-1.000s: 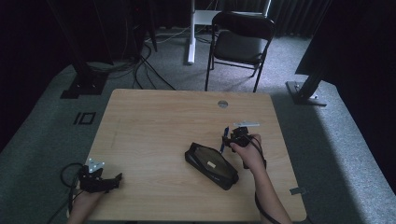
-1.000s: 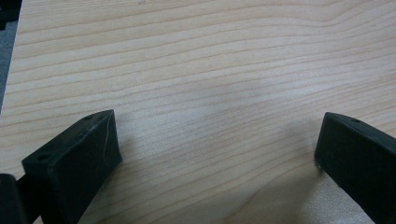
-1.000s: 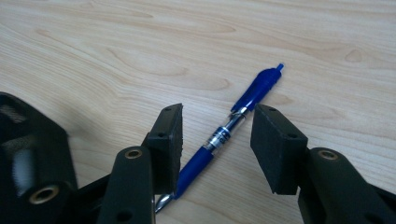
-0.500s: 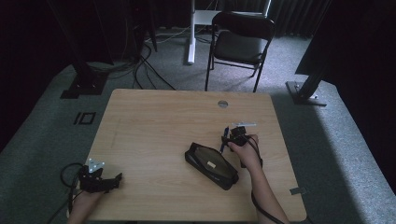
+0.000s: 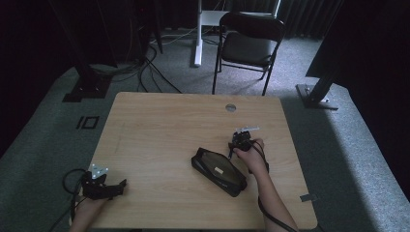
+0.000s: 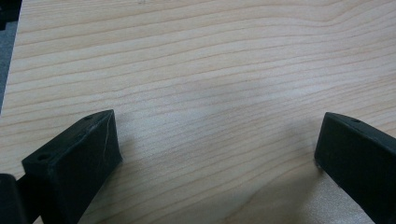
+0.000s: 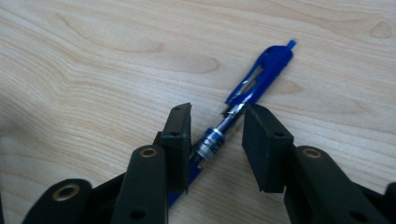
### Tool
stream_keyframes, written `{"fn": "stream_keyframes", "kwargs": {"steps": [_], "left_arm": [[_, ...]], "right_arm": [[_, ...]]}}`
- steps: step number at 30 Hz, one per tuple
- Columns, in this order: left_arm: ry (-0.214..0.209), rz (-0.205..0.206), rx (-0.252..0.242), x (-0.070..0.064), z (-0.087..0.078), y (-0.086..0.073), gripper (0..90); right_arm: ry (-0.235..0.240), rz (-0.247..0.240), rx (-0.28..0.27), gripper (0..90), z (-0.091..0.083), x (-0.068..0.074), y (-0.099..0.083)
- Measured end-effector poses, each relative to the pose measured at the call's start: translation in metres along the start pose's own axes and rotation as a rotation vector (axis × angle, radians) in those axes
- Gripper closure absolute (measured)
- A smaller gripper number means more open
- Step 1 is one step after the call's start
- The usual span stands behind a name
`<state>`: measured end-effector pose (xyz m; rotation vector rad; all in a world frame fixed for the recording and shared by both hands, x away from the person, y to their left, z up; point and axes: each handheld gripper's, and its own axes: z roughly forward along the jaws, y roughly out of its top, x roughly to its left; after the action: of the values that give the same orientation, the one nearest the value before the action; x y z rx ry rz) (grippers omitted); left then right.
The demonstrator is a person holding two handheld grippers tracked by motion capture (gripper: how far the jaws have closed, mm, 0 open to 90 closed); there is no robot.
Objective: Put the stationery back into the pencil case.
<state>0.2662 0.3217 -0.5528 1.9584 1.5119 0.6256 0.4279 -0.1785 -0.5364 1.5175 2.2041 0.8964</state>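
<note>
- The wooden table (image 5: 159,130) is light brown with wavy lines in the wood.
- A small round silver cap (image 5: 230,108) sits in the table near its far edge.
- The floor is grey carpet (image 5: 358,159).
- A black folding chair (image 5: 249,46) stands behind the table.
- Black cables (image 5: 145,72) lie on the floor.
- The far room is very dark.

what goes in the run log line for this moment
right tongs: open around blue pen | left tongs: open, idle | pouch: on table
</note>
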Motion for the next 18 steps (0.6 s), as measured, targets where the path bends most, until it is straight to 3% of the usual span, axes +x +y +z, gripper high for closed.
{"fn": "stream_keyframes", "kwargs": {"steps": [10,18], "left_arm": [[0.000,0.000,0.000,0.0000,0.0000,0.0000,0.3],[0.000,0.000,0.000,0.0000,0.0000,0.0000,0.3]], "right_arm": [[0.024,-0.029,0.005,75.3,0.0025,0.0035,0.0025],[0.031,-0.043,0.011,79.2,0.0039,0.0062,0.0044]]}}
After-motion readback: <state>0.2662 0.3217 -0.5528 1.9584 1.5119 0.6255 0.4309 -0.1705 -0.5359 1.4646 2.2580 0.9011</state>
